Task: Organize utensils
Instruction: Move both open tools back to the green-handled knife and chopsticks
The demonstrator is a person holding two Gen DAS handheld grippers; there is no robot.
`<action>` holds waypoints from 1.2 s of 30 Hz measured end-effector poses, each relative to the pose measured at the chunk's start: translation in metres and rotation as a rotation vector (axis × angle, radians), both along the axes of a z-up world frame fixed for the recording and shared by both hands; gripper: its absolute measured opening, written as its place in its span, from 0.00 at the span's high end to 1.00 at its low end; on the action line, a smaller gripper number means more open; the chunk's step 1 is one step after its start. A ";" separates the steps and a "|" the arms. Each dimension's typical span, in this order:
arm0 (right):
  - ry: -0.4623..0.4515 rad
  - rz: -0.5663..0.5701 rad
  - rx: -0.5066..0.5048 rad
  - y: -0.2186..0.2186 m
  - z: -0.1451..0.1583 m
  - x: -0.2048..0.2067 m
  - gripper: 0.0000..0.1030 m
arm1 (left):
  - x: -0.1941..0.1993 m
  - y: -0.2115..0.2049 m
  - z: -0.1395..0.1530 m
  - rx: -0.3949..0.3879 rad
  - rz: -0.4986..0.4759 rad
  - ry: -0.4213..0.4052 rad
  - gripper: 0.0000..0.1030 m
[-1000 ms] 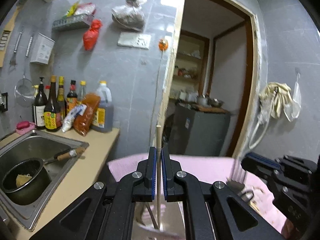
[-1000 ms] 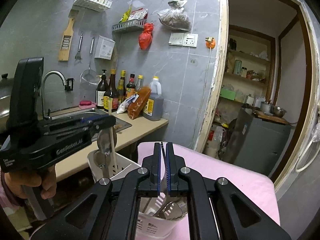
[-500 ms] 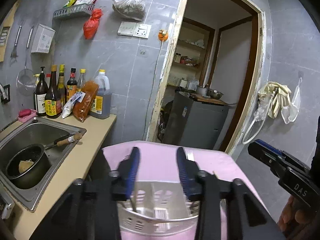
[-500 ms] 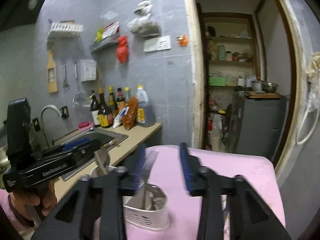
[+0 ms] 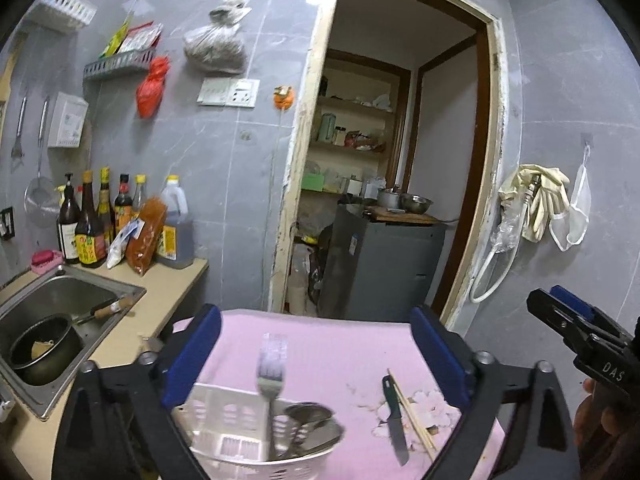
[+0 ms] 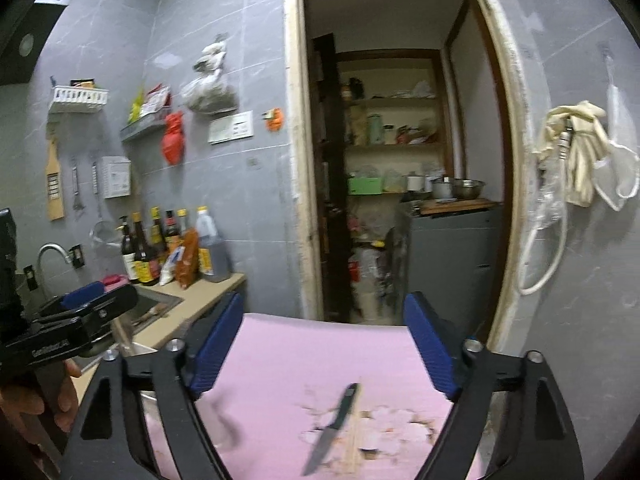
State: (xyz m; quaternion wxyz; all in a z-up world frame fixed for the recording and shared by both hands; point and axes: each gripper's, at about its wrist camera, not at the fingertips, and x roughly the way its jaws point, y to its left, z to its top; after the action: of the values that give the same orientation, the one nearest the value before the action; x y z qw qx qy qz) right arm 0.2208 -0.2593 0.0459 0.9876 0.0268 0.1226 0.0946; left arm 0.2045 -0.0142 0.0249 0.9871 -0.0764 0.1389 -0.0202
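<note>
We have a fork (image 5: 271, 376) and what look like spoons (image 5: 316, 424) standing in the basket (image 5: 224, 412). A knife (image 5: 394, 420) and chopsticks (image 5: 412, 416) lie loose on the pink surface (image 5: 340, 344), yet to go in. Both tongs, left (image 5: 316, 354) and right (image 6: 324, 344), have just been opening and gape empty.

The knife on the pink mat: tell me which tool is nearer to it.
Right. The right tool hangs open with the knife lying just beyond its fingers; the left tool is open over the white utensil basket, the knife off to its right.

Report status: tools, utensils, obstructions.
Both tools just opened, left and right, empty. Fork in basket; knife, chopstick left on table. Nothing blocking.
</note>
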 end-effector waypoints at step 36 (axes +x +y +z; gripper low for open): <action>0.293 -0.007 0.009 -0.131 -0.119 0.071 0.06 | 0.087 -0.134 -0.087 0.090 -0.065 0.207 0.01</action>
State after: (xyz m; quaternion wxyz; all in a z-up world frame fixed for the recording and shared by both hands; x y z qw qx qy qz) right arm 0.2923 -0.3902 -0.0726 0.9593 0.0451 0.2651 0.0866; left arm 0.2911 -0.1479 -0.0622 0.9687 -0.0293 0.2434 -0.0381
